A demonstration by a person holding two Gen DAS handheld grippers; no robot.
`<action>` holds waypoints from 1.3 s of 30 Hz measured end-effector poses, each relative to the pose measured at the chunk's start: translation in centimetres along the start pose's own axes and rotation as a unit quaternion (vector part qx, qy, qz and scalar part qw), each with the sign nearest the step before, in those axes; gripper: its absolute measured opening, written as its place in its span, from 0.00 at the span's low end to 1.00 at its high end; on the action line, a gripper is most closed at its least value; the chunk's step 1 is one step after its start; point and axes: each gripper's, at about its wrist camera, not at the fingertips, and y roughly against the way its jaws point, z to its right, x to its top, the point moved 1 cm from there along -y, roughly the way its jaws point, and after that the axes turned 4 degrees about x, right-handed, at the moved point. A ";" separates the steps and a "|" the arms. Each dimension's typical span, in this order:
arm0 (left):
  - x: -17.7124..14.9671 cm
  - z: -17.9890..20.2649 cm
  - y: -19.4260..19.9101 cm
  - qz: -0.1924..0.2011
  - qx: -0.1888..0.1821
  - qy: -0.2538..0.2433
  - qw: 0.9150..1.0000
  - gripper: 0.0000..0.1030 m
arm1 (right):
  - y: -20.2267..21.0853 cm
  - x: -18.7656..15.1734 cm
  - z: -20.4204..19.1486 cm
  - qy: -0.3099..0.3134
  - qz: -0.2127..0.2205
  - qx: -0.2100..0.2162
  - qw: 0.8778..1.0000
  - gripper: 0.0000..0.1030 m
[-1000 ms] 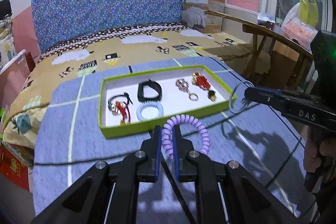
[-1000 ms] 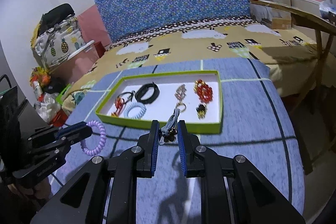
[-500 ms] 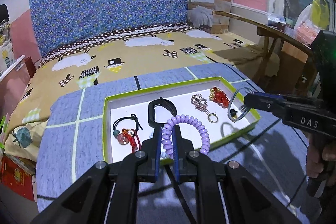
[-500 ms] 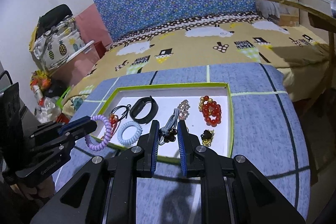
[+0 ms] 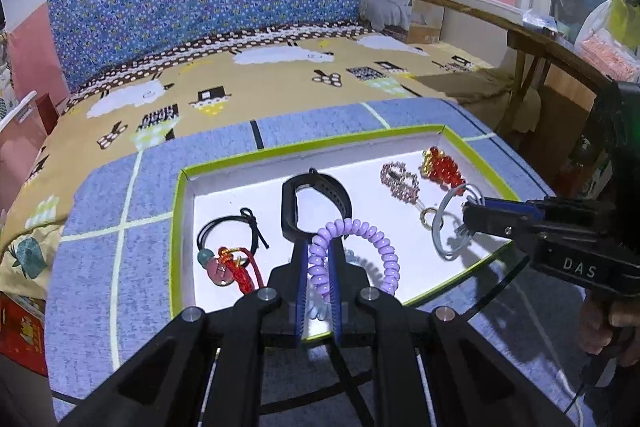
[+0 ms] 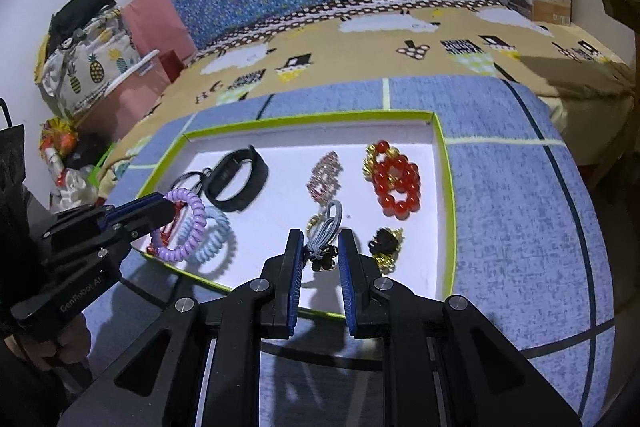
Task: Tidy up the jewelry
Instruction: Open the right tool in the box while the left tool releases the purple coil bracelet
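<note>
Left tongs point(image 5: 319, 259) clenched on purple coil bracelet point(image 5: 354, 251), hanging over tray's point(image 5: 256, 155) near-left part, above pale blue coil bracelet point(image 6: 212, 235). Right tongs point(image 6: 319, 251) clenched on grey hair tie point(image 6: 326, 227) with dark charm, over near-centre tray floor. Green-rimmed tray sits on blue mat point(image 6: 520, 187) on bed. Inside: black band point(image 6: 236, 183), black cord tie point(image 5: 230, 231), pink chain point(image 6: 325, 177), red bead bracelet point(image 6: 396, 183), dark-gold charm point(image 6: 386, 247). Open white floor mid-tray between band and chain; mat bare right of rim.
</note>
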 end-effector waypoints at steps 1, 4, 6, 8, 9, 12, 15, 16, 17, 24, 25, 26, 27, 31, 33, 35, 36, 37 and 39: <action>-0.1 0.0 -0.2 -0.003 0.000 0.000 1.000 0.10 | -0.1 -0.1 0.2 -0.003 -0.004 -0.001 1.000 0.17; -0.4 0.1 -0.7 -0.013 -0.002 0.002 1.000 0.11 | -0.4 -0.3 0.6 -0.008 -0.012 -0.003 1.000 0.18; -0.4 0.1 -1.0 -0.018 -0.002 0.003 1.000 0.11 | -0.4 -0.4 0.8 -0.009 -0.012 -0.004 1.000 0.18; -0.4 0.2 -1.3 -0.022 -0.002 0.003 1.000 0.11 | -0.3 -0.5 0.8 -0.008 -0.014 -0.007 1.000 0.18; -0.4 0.2 -1.4 -0.024 -0.002 0.002 1.000 0.11 | -0.2 -0.5 0.8 -0.007 -0.014 -0.009 1.000 0.18; -0.5 0.3 -1.6 -0.028 0.000 0.001 1.000 0.11 | 0.0 -0.6 0.7 -0.001 -0.015 -0.015 1.000 0.19; -0.5 0.4 -1.6 -0.028 0.000 0.001 1.000 0.11 | 0.2 -0.7 0.4 0.007 -0.015 -0.025 1.000 0.19; -0.5 0.4 -1.6 -0.029 0.000 0.001 1.000 0.11 | 0.3 -0.8 0.3 0.012 -0.014 -0.030 0.999 0.20; -0.5 0.5 -1.6 -0.029 0.002 0.000 1.000 0.11 | 0.4 -0.8 0.2 0.015 -0.014 -0.034 0.999 0.20; -0.7 0.7 -1.7 -0.028 0.006 -0.004 1.000 0.12 | 0.6 -1.0 -0.3 0.034 -0.008 -0.053 0.998 0.23; -0.7 0.7 -1.7 -0.027 0.005 -0.005 1.000 0.13 | 0.6 -1.0 -0.3 0.033 -0.007 -0.052 0.998 0.23; -0.7 0.7 -1.6 -0.026 0.003 -0.004 1.000 0.17 | 0.7 -1.1 -0.2 0.033 -0.006 -0.052 0.998 0.24; -0.7 0.6 -1.6 -0.025 0.002 -0.003 1.000 0.23 | 0.8 -1.1 -0.2 0.033 -0.005 -0.053 0.998 0.24; -0.8 0.3 -1.5 -0.024 -0.001 0.004 1.000 0.27 | 1.2 -1.3 -0.3 0.033 0.000 -0.052 0.998 0.24; -1.0 0.2 -1.4 -0.024 0.000 0.006 1.000 0.27 | 1.4 -1.4 -0.3 0.033 0.002 -0.052 0.998 0.24; -1.0 0.1 -1.1 -0.022 0.002 0.008 1.000 0.27 | 1.8 -1.5 -0.4 0.031 0.005 -0.050 0.998 0.24; -1.1 0.0 -0.7 -0.020 0.002 0.010 1.000 0.27 | 2.1 -1.6 -0.4 0.031 0.007 -0.048 0.998 0.24; -1.1 0.0 -0.4 -0.017 0.002 0.011 1.000 0.27 | 2.4 -1.7 -0.5 0.031 0.010 -0.048 0.998 0.24; -1.3 -0.1 0.4 -0.010 0.001 0.013 1.000 0.27 | 2.9 -1.8 -0.7 0.032 0.015 -0.046 0.998 0.24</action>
